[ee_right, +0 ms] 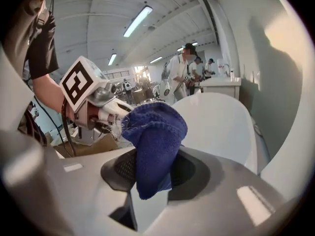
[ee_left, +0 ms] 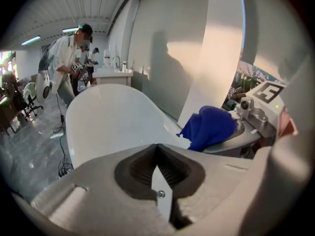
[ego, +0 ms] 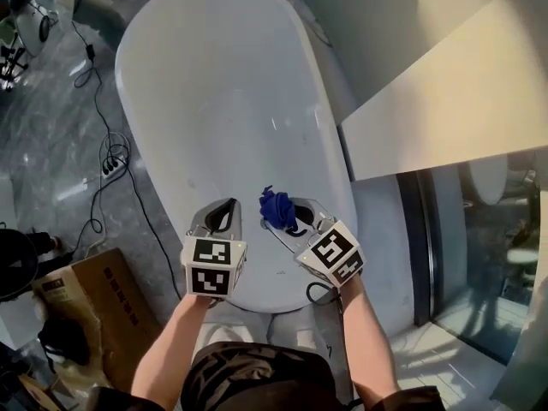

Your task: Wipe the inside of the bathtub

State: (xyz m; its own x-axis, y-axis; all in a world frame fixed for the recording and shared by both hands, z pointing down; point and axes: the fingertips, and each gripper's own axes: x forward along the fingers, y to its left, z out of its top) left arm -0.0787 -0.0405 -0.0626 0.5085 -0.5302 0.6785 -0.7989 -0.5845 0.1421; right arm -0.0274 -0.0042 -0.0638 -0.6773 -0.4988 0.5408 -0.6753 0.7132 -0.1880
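A white oval bathtub point(ego: 231, 101) stretches away from me, with its near end under both grippers. My right gripper point(ego: 287, 221) is shut on a blue cloth point(ego: 276, 207), which bunches up above its jaws over the tub's near end. In the right gripper view the blue cloth point(ee_right: 153, 141) hangs pinched between the jaws, with the bathtub point(ee_right: 216, 122) beyond. My left gripper point(ego: 224, 217) hovers beside it, shut and holding nothing. The left gripper view looks along the bathtub point(ee_left: 108, 122) and shows the blue cloth point(ee_left: 209, 127) at its right.
A cardboard box point(ego: 94, 298) stands on the floor at the left, with cables point(ego: 107, 157) trailing beside the tub. A pale wall ledge point(ego: 445, 101) runs along the right. People point(ee_left: 69, 63) stand beyond the tub's far end.
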